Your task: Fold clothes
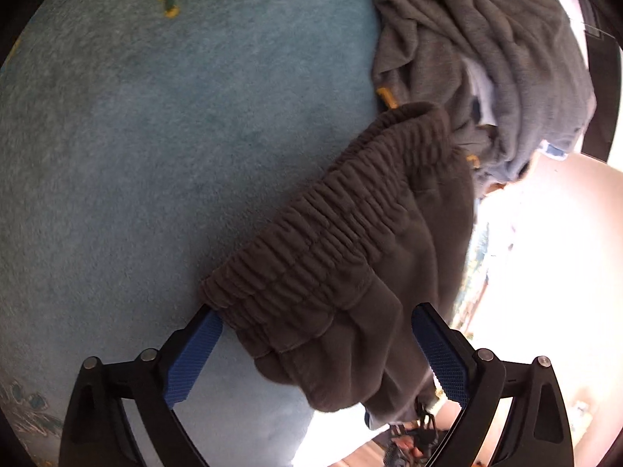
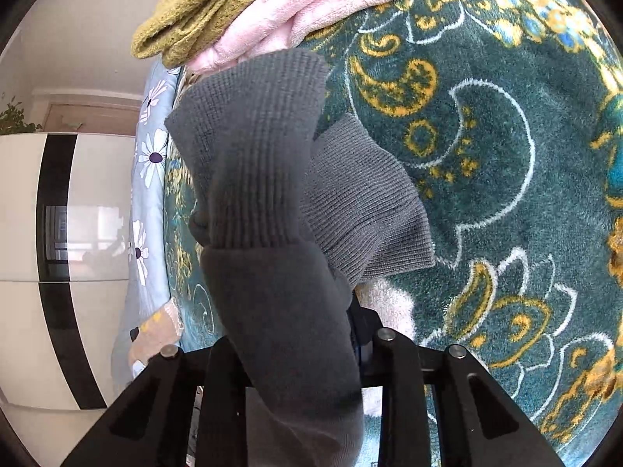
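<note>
In the left wrist view, dark grey sweatpants (image 1: 350, 233) hang with their elastic waistband running diagonally up to the right. My left gripper (image 1: 317, 311) is open, its blue pads (image 1: 194, 358) wide apart on either side of the waistband end; the left pad touches the fabric's edge. In the right wrist view, my right gripper (image 2: 296, 334) is shut on the same dark grey fabric, and two ribbed leg cuffs (image 2: 253, 148) stick out beyond the fingers. The fabric hides the fingertips.
A light blue plush blanket (image 1: 155, 155) lies under the left side, with a crumpled grey garment (image 1: 486, 39) at top right. The right view shows a green and gold patterned blanket (image 2: 486, 155), olive (image 2: 202, 4) and pink (image 2: 311, 0) folded items, a floral sheet (image 2: 152, 163) and a white cabinet (image 2: 58, 233).
</note>
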`<state>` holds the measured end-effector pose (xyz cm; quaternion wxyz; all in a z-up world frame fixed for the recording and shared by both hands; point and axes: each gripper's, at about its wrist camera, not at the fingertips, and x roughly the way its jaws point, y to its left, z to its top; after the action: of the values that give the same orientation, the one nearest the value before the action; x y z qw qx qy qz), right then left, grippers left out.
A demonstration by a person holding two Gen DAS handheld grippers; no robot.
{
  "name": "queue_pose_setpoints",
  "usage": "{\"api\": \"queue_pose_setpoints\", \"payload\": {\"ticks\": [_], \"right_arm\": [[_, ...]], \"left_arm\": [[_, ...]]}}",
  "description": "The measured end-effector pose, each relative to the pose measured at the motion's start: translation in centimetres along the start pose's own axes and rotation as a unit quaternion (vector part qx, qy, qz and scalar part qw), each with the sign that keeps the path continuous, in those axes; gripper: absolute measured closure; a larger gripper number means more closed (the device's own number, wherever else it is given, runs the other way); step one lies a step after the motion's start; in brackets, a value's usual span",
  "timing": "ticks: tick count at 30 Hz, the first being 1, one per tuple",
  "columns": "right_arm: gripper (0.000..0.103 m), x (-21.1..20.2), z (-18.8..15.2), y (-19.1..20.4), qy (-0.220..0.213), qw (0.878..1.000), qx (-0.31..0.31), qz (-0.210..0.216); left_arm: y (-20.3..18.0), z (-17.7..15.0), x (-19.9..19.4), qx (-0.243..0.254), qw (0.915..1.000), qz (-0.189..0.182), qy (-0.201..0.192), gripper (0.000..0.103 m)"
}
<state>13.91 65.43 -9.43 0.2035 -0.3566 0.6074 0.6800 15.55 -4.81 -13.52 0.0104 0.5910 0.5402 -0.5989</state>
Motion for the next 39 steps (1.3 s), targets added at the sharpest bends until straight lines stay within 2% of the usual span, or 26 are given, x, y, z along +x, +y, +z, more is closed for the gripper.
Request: {"api": "queue_pose_setpoints", "payload": {"ticks": [1, 3, 5, 10, 11, 13, 15, 18, 19, 22, 24, 25, 26, 28, 31, 34, 35, 37, 39], "right_arm": [[0.079, -0.3, 0.0, 0.4, -0.002, 1.000, -0.006, -0.003], [0.082, -0.9, 0.0, 1.4, -0.006, 1.000, -0.017, -0.008], [0.084, -1.7, 0.0, 2.5, -0.012, 0.999, -0.030, -0.008], [0.086, -4.8, -0.4, 5.9, -0.025, 0.996, -0.088, 0.011], [0.086, -5.7, -0.5, 6.5, -0.029, 0.995, -0.098, 0.020], [0.086, -8.1, -0.7, 7.1, -0.041, 0.992, -0.113, 0.042], [0.086, -10.8, -1.3, 6.8, -0.056, 0.988, -0.122, 0.069], [0.086, -13.0, -3.1, 3.7, -0.069, 0.986, -0.131, 0.076], [0.085, -13.2, -3.7, 2.4, -0.071, 0.986, -0.133, 0.072], [0.085, -9.6, -4.8, -2.9, -0.018, 0.995, -0.092, -0.019], [0.085, -7.5, -5.4, -6.2, 0.006, 0.997, -0.052, -0.055], [0.085, -7.2, -5.7, -7.3, 0.007, 0.998, -0.035, -0.051], [0.085, -7.3, -5.6, -7.8, 0.002, 0.999, -0.024, -0.036], [0.083, -7.5, -5.3, -7.9, 0.000, 1.000, -0.019, -0.022], [0.078, -7.6, -4.7, -6.6, 0.005, 0.998, -0.054, -0.039], [0.048, -8.5, -5.2, -6.1, -0.010, 0.997, -0.073, -0.027], [0.042, -8.9, -5.3, -6.1, -0.016, 0.997, -0.073, -0.024], [0.041, -10.0, -5.3, -6.2, -0.027, 0.997, -0.068, -0.022], [0.041, -11.0, -5.3, -6.4, -0.039, 0.997, -0.063, -0.020]], "left_arm": [[-0.1, -0.1, 0.1, 0.005, 1.0000, 0.007, -0.003, 0.006], [-0.4, -0.2, 0.1, 0.012, 0.9992, 0.037, -0.007, 0.019], [-1.8, -0.2, -0.7, 0.031, 0.9986, 0.040, -0.014, 0.041], [-5.3, -0.4, -2.8, 0.079, 0.9955, 0.041, -0.034, 0.072], [-6.5, -0.5, -3.7, 0.096, 0.9944, 0.027, -0.035, 0.077], [-9.0, -1.0, -6.1, 0.140, 0.9893, -0.009, -0.040, 0.078], [-9.2, -1.2, -9.9, 0.171, 0.9840, -0.027, -0.042, 0.078], [-9.3, -1.5, -15.8, 0.215, 0.9741, -0.051, -0.046, 0.078], [-8.7, -0.8, -14.8, 0.208, 0.9770, -0.029, -0.038, 0.078], [-6.5, 1.8, -10.2, 0.174, 0.9832, 0.053, -0.013, 0.078], [-3.2, 2.4, -8.5, 0.107, 0.9928, 0.055, 0.006, 0.078], [-1.5, 2.6, -7.7, 0.071, 0.9959, 0.054, 0.016, 0.078], [-1.0, 2.6, -7.5, 0.064, 0.9967, 0.047, 0.017, 0.078], [-1.7, 2.7, -7.6, 0.083, 0.9948, 0.054, 0.023, 0.077], [-3.5, 3.2, -8.0, 0.100, 0.9923, 0.066, 0.029, 0.074], [-5.1, 3.3, -8.3, 0.125, 0.9870, 0.094, 0.037, 0.068], [-5.6, 3.4, -8.5, 0.134, 0.9848, 0.104, 0.037, 0.063], [-6.3, 3.5, -8.9, 0.148, 0.9807, 0.122, 0.039, 0.053], [-6.9, 3.9, -9.3, 0.154, 0.9779, 0.135, 0.041, 0.049]]}}
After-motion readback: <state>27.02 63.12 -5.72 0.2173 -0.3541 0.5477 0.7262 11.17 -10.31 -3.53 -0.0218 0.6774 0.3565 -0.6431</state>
